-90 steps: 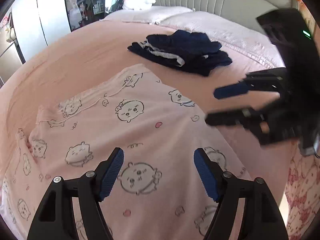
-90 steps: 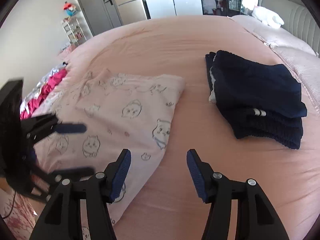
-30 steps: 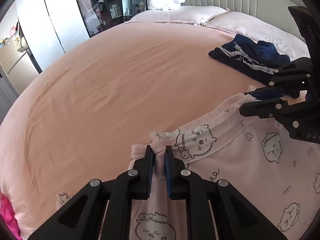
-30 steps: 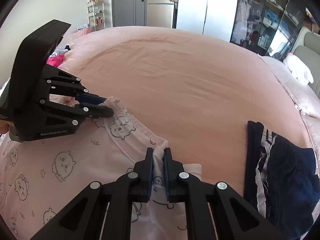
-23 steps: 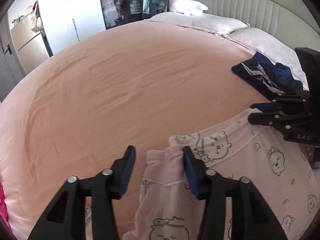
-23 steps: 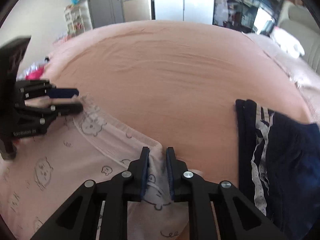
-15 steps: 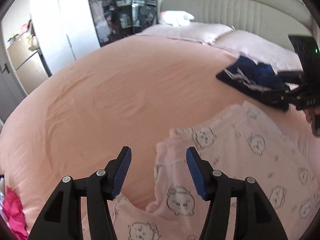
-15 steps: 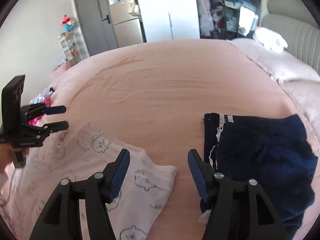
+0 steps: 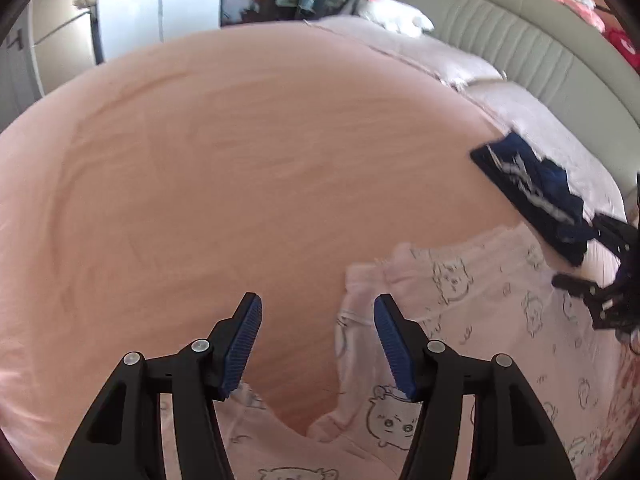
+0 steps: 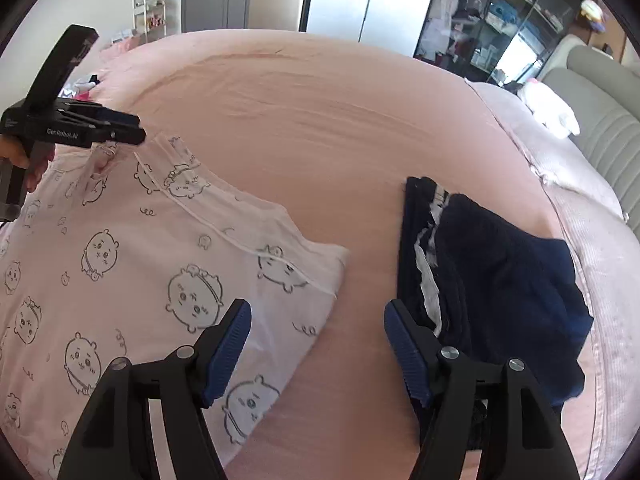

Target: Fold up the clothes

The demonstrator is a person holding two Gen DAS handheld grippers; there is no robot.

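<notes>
Right wrist: right gripper [image 10: 316, 344] jaws apart above pyjama [image 10: 120, 264]

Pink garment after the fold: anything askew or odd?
Slightly. The pink cartoon-print garment lies flat, but its far left corner is bunched under the left gripper. The navy clothes alongside are a loose, uneven pile.

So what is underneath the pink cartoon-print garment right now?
The pink cartoon-print garment lies flat on the pink bedsheet, which shows all around its edges. Whether anything else sits beneath the fabric cannot be seen.
</notes>
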